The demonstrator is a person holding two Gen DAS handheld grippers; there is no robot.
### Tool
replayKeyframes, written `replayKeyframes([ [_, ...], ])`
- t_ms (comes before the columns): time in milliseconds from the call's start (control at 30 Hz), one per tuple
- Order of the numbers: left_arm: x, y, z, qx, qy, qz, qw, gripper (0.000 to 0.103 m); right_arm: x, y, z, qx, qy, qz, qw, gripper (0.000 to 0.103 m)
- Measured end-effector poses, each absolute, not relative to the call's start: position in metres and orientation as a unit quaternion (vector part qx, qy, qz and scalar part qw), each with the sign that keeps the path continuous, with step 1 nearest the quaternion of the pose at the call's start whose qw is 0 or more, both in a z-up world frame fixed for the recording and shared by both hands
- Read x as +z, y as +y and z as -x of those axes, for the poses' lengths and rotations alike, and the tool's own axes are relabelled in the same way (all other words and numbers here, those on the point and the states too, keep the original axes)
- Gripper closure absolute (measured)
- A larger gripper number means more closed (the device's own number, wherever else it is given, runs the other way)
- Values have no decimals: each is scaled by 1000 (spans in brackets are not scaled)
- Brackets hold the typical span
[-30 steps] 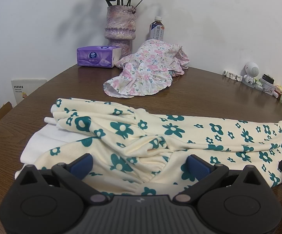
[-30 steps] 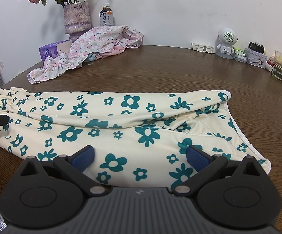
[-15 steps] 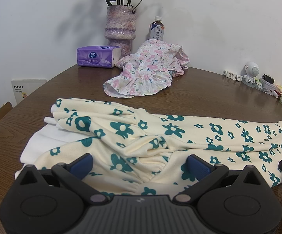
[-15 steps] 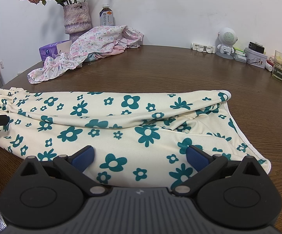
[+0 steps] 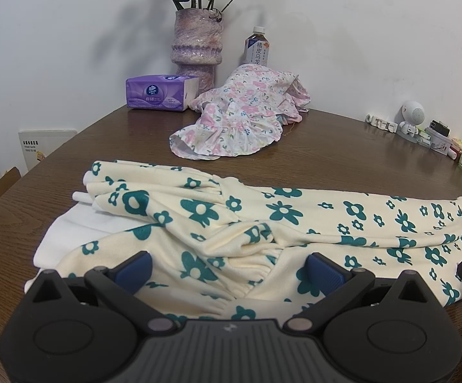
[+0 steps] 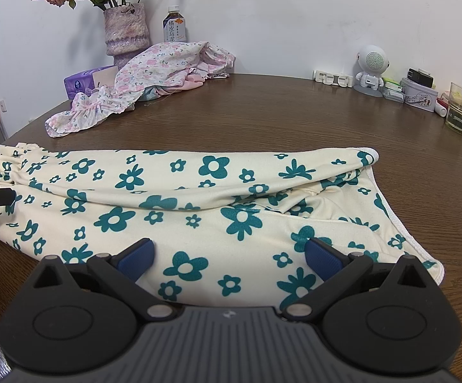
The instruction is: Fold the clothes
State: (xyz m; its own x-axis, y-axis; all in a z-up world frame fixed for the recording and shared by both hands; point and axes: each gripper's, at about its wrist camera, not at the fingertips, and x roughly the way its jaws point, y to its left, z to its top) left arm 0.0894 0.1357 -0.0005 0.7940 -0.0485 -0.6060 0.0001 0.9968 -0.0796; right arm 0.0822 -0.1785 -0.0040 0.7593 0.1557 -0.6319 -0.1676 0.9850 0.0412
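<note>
A cream garment with teal flowers (image 5: 262, 223) lies stretched across the brown table (image 5: 342, 153), its white lining showing at the left end. My left gripper (image 5: 227, 269) is open low over its near edge at the left end, blue pads wide apart. The same garment (image 6: 199, 198) fills the right wrist view, and my right gripper (image 6: 227, 257) is open over its near edge at the right end. Nothing is held between either pair of fingers. A crumpled pink floral garment (image 5: 246, 118) lies at the back of the table.
A purple vase with flowers (image 5: 197, 51), a tissue pack (image 5: 160, 92) and a drink bottle (image 5: 256, 48) stand by the wall. A small white robot figure (image 6: 371, 70), tins and a glass (image 6: 460, 111) line the back right edge.
</note>
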Motion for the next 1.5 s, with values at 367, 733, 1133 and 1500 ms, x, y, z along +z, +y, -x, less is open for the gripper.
replayKeyframes([
  [367,0,136,-89,-13,320,38,946,0,-4,-178,-82,86,336,10,938,1],
  [733,19,144,-73,-19,284,43,958,2,-2,-175,-78,91,323,24,942,0],
  [1133,32,215,-38,56,289,105,950,2,41,-112,-84,189,248,98,945,5],
  [1500,19,229,-24,7,355,199,914,14,26,-72,-113,218,292,72,928,28],
])
